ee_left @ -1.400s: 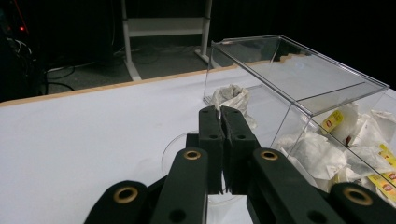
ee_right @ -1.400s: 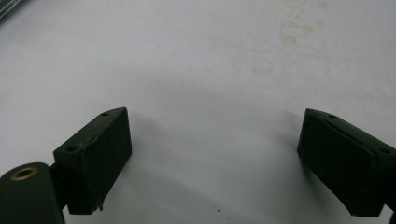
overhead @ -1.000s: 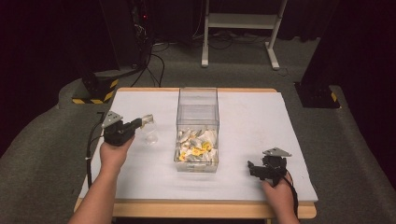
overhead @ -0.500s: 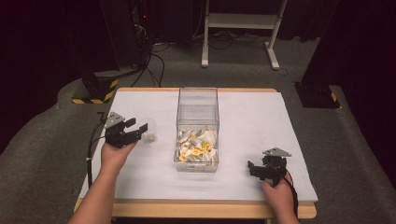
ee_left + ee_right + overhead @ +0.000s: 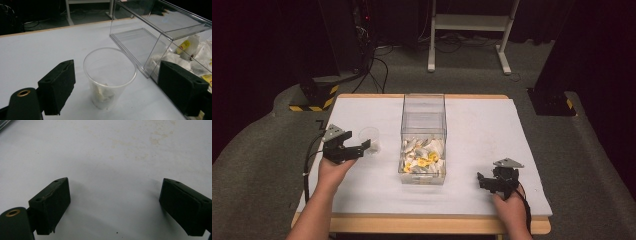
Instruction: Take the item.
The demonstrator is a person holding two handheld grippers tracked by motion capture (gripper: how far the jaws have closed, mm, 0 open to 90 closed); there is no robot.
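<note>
Clear plastic cup [image 5: 110, 77] with one sachet [image 5: 103, 93] dropped in stands between the left gripper [image 5: 125, 87]'s just-opened wide jaws, so the drop looks done; next, reach right into the clear box [image 5: 423, 131] for another while the right gripper [image 5: 115, 205] idles wide above the bare surface [image 5: 105, 150].

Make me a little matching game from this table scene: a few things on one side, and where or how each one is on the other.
Things:
1. plastic cup
2. clear box
3. left gripper
4. right gripper

Descriptions:
A. middle of the table, sachets heaped at its near end
B. open over bare white tabletop
C. upright, a small white packet at its bottom
D. open, its jaws either side of the cup without touching it

Pairs: 1-C, 2-A, 3-D, 4-B
</note>
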